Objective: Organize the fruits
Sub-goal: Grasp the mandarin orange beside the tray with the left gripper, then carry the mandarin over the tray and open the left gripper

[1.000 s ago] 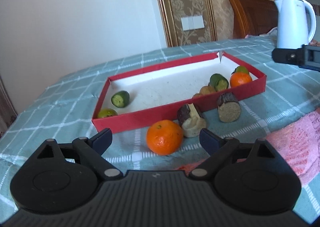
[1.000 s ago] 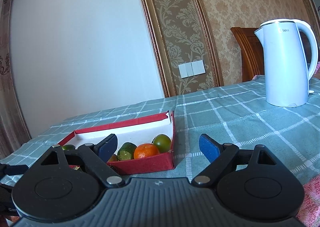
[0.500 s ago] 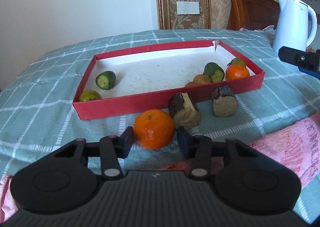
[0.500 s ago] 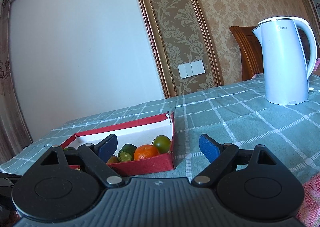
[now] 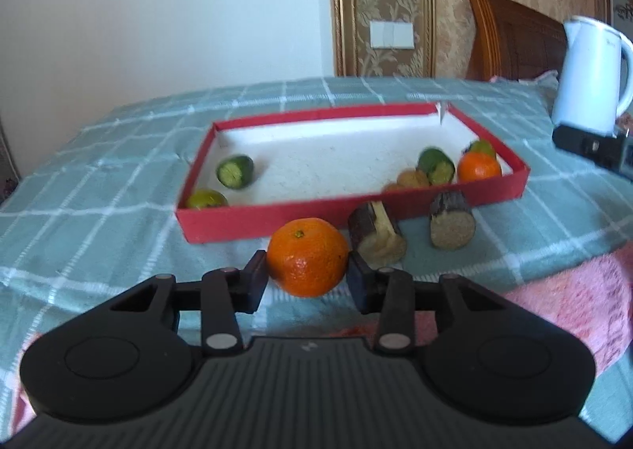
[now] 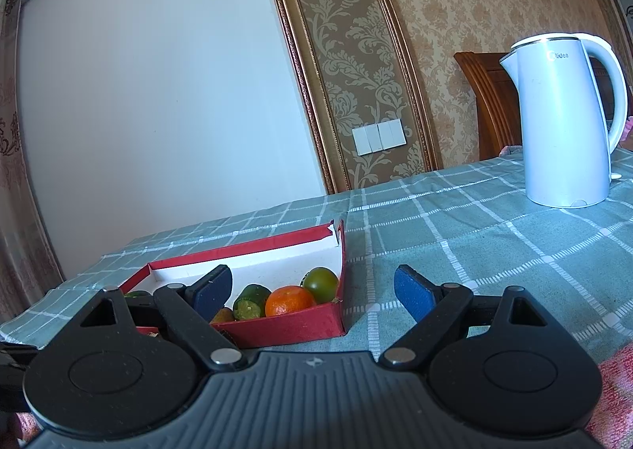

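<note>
An orange [image 5: 307, 256] sits on the checked tablecloth just in front of the red tray [image 5: 221, 227]. My left gripper [image 5: 306, 283] is closing on it, and both pads touch its sides. Inside the tray lie two cucumber pieces [image 5: 234, 171] [image 5: 436, 165], a green fruit [image 5: 205, 199], a second orange [image 5: 478, 168] and small brown pieces [image 5: 413, 178]. Two bark-covered chunks [image 5: 376, 233] [image 5: 452, 219] rest outside against the tray's front wall. My right gripper [image 6: 312, 287] hangs open and holds nothing, to the right of the tray [image 6: 277, 326].
A white kettle [image 6: 565, 120] stands at the back right of the table. A pink towel [image 5: 573, 298] covers the near right edge. A wooden chair back [image 5: 510, 37] rises behind the table. The tablecloth [image 6: 455, 235] between tray and kettle is bare.
My left gripper's jaws came together from wide open onto the orange, and the left view rolled level. The right gripper has kept still and open.
</note>
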